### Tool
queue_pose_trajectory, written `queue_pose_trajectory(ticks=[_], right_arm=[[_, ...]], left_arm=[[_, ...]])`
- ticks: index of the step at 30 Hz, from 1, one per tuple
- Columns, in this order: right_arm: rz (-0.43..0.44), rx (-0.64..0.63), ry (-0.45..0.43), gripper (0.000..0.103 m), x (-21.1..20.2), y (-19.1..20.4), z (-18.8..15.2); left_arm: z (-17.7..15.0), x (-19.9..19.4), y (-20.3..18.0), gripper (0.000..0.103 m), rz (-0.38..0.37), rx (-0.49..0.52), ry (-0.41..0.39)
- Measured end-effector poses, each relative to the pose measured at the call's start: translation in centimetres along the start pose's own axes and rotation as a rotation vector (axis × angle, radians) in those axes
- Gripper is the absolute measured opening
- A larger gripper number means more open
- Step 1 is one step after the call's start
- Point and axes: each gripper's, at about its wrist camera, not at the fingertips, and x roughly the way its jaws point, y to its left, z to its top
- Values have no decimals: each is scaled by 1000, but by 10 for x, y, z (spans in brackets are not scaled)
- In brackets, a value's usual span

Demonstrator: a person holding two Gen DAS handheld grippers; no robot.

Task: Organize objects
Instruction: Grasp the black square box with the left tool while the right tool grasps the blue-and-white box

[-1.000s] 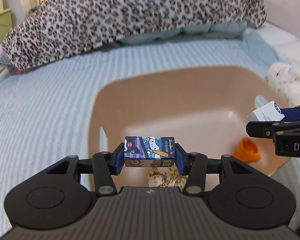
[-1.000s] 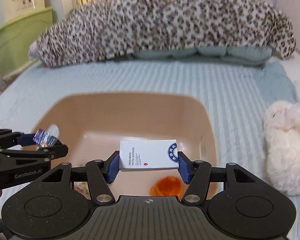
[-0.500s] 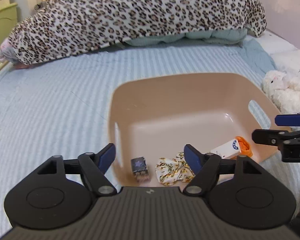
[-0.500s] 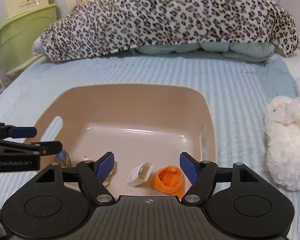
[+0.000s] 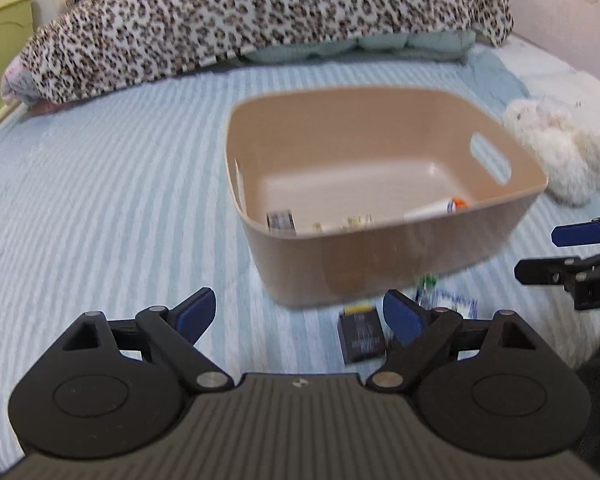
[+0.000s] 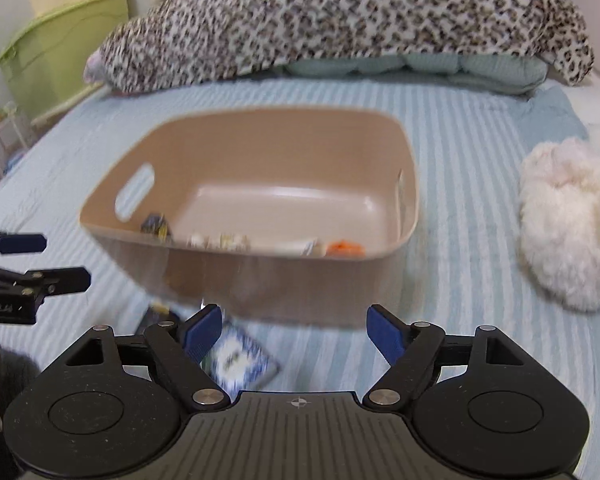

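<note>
A tan plastic bin (image 5: 388, 264) (image 6: 268, 276) stands on the striped bed. Inside lie a small cartoon box (image 5: 281, 222) (image 6: 155, 226), a floral scrunchie (image 5: 356, 222) (image 6: 224, 242), a white box (image 5: 428, 211) (image 6: 311, 247) and an orange item (image 5: 458, 203) (image 6: 344, 247). My left gripper (image 5: 300, 314) is open and empty, in front of the bin. My right gripper (image 6: 296, 332) is open and empty, also in front of it. A dark box (image 5: 360, 338) (image 6: 156, 318) and a blue-white packet (image 5: 452, 304) (image 6: 240, 360) lie on the bed before the bin.
A leopard-print blanket (image 5: 240, 20) (image 6: 340, 20) is heaped at the far side of the bed. A white plush toy (image 5: 560, 160) (image 6: 568, 224) lies right of the bin. A green cabinet (image 6: 60, 40) stands at the left.
Both grippers opened and dropped their boxes into the bin. Both then pulled back and lower, so the bin is farther away and the items in front of it show.
</note>
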Motion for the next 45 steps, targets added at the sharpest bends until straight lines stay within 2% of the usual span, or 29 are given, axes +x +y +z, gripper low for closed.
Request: queue_pose_trajectory(ticks=[8,14,17,19,20,22,24,37,45], right_arm=[[4,-73,137,80,40,17,-23],[34,-120,198,79,68,29,-28],[43,-145,213,73,81,37,-28],[57,-152,217,52,87,40,-27],[65,-154,212,52,88,42,-27],[75,-163,203,51,88,45,-26],[90,-163,190,50,84,45,-27],[67,-78,124,45,48,18,-24],[64,-49,62,45,25,7,-20]], left_arm=[[-14,37,-8,91,-36,7,68],[-18,59,-13,89,-68,14,99],[-19,72,-16,77,-79,25,117],[-20,78,-14,63,-98,22,128],[-20,81,-13,59,-110,17,134],[-20,85,-10,41,-128,4,144],[-20,86,-7,33,-139,-3,151],[-24,68,2,33,-96,-21,132],[-19,41,9,33,-85,-24,87]])
